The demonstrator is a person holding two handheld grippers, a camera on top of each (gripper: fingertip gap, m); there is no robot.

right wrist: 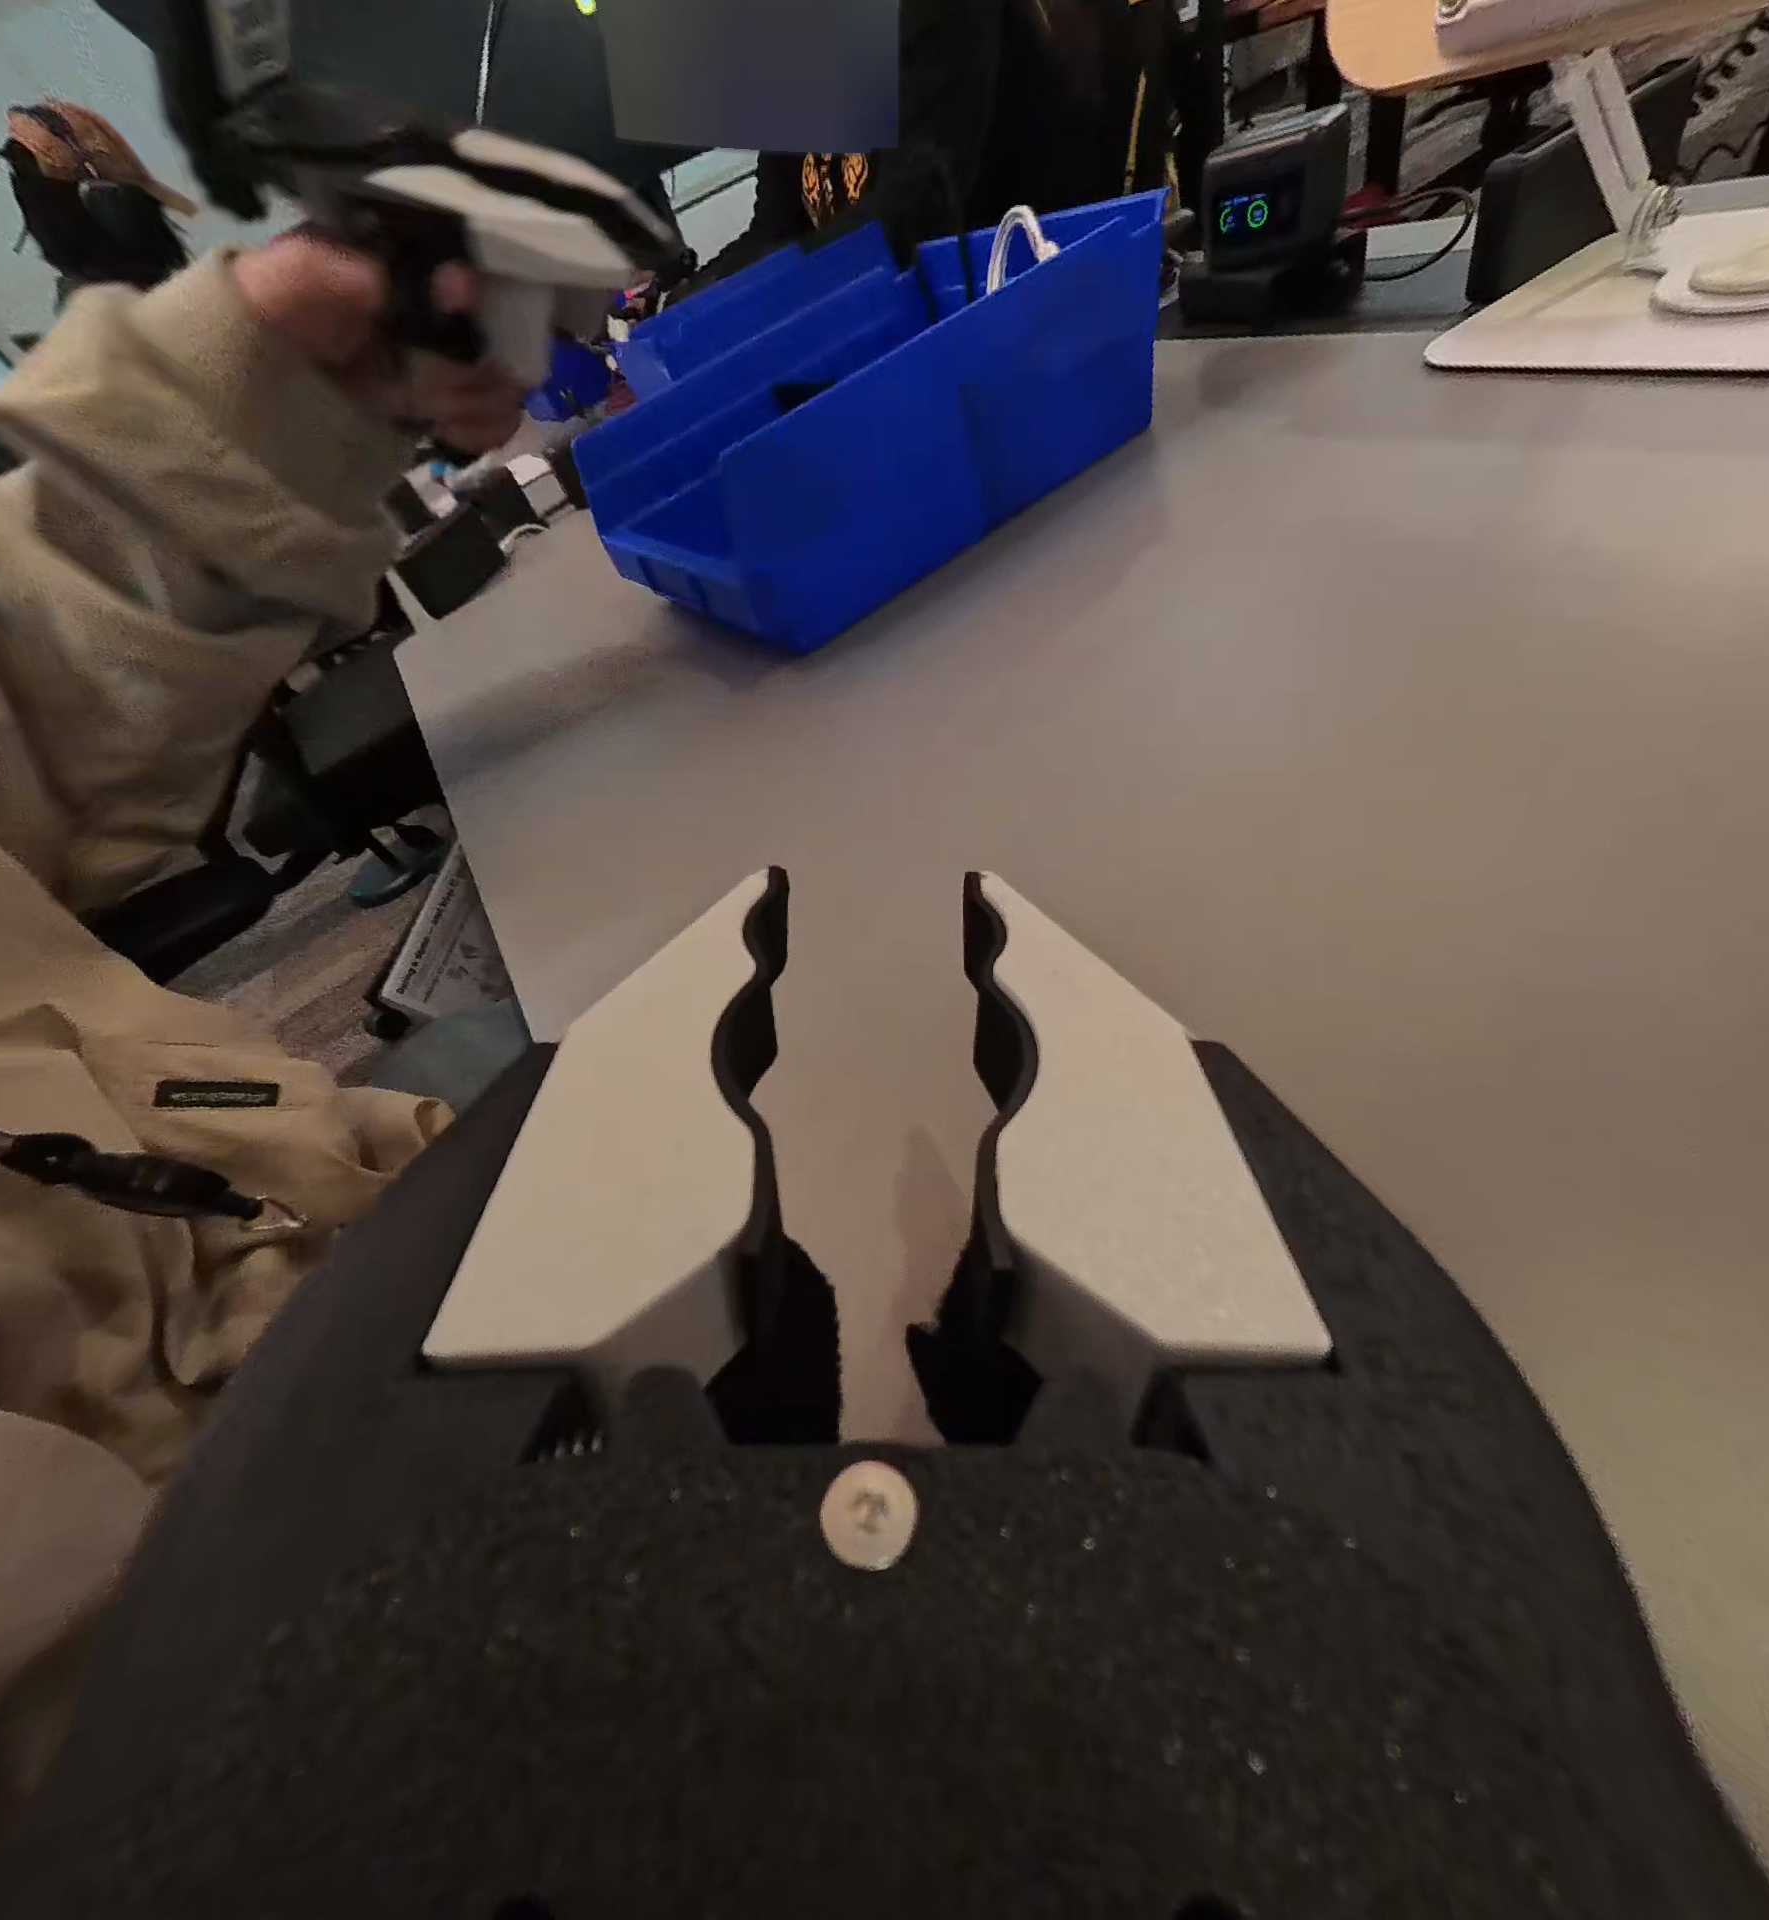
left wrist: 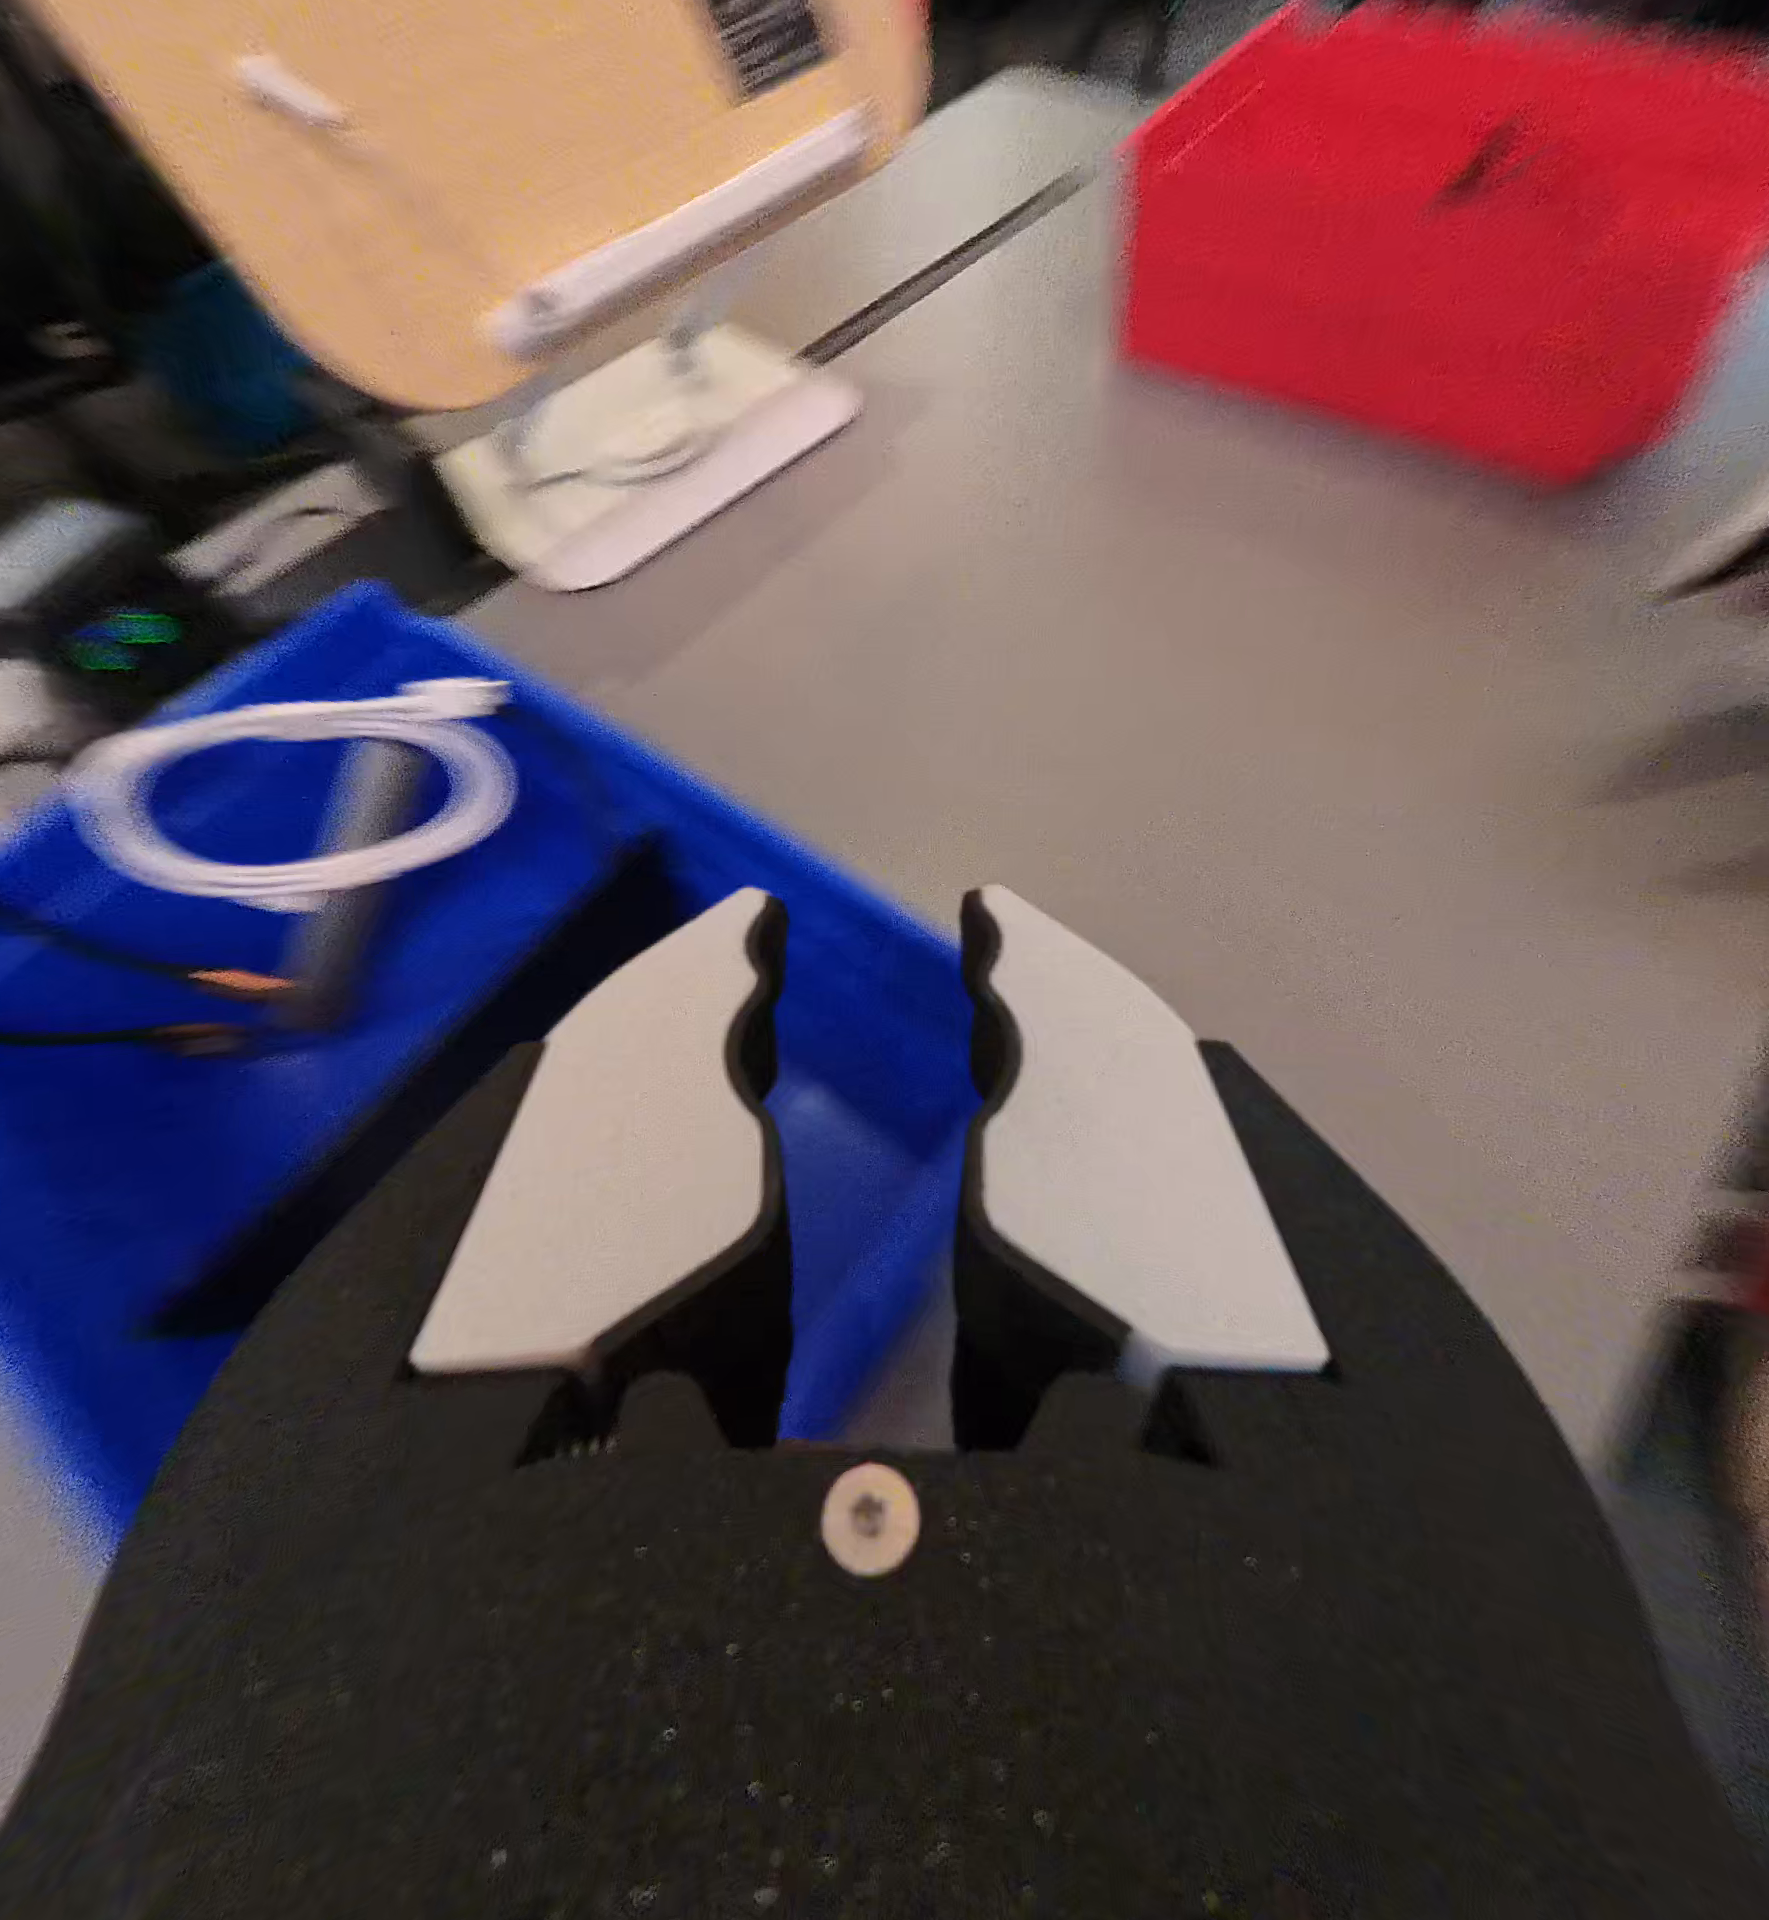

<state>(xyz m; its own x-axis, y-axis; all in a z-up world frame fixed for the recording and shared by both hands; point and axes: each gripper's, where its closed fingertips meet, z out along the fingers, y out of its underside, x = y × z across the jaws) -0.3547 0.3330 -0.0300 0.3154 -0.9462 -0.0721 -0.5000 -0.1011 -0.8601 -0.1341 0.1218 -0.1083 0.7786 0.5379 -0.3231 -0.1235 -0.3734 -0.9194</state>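
Left gripper (left wrist: 872,914), jaws spread and empty, hangs over the blue plastic bin (left wrist: 184,1091) holding a coiled white cable (left wrist: 288,800) – right gripper (right wrist: 872,894), also spread, hovers above the bare grey tabletop (right wrist: 1379,779).

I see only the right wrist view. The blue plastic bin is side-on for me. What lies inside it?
Observer: The left wrist view looks down into the blue plastic bin: a coiled white cable lies there.
Operator: Is the left gripper holding something?
Observer: No. The left gripper is open and empty, above the bin's near end.
Operator: What stands beyond my frame?
Observer: A red box on the grey table, blurred.
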